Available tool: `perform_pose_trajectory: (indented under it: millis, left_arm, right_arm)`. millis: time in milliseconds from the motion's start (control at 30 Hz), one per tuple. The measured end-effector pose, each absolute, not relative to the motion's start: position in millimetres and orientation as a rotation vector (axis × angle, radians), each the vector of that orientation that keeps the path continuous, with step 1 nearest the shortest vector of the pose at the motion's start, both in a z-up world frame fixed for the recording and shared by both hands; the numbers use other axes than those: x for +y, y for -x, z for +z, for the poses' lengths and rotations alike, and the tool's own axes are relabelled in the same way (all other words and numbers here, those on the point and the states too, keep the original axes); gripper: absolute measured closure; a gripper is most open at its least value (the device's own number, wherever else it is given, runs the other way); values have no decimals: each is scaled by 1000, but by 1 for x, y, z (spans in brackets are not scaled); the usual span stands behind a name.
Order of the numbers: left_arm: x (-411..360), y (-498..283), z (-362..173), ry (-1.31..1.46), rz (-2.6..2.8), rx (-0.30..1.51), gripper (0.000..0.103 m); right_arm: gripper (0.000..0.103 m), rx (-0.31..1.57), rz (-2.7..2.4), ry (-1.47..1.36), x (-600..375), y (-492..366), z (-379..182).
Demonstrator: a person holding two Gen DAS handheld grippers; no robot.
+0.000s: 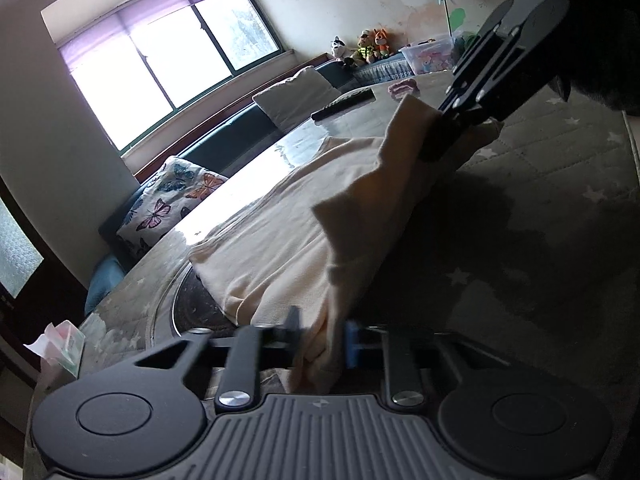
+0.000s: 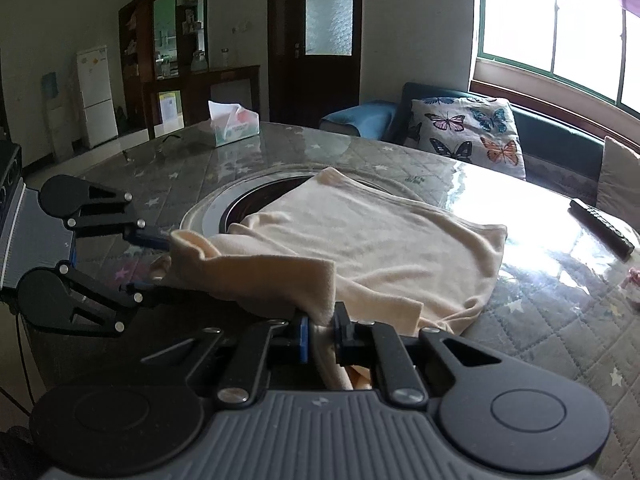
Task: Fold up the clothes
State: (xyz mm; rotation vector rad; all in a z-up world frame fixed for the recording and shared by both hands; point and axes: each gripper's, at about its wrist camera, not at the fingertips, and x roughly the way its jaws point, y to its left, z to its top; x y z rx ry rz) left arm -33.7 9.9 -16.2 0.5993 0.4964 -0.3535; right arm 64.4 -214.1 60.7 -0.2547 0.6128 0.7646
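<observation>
Garment: I see the cream garment spread on the counter, partly over a round inset.
Left gripper: I have it pinched shut on one near edge of the cloth.
Right gripper: clamped on the adjoining edge, fabric bunched between the pads.
Surroundings: remote control and tissue box lie well apart from the garment.

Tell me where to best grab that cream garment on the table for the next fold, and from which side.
Grip the cream garment along its near hem, from the near table edge. That hem is already lifted and bunched, while the rest lies flat. The left gripper and right gripper each pinch a near corner there, so probably keep those holds.
</observation>
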Motion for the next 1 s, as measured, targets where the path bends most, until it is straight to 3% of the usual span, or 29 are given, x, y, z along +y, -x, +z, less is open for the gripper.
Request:
perform_pose_trajectory:
  millis: [33,133,667,1000]
  left_arm:
    - [10,34,-15,-594,-354,494,90]
    - [12,39,-7,-569,-362,479,93]
    - [17,125,60,-451,-425,403,94]
    - [26,68,68,-404,-391,409,94]
  right_arm:
    - [93,614,764,254,-214,-64,60]
    - [94,606,762,250,-214,-60,59]
    - [95,529,835,219,-253,23,109]
    - [95,528,838,252,-240,-10,127]
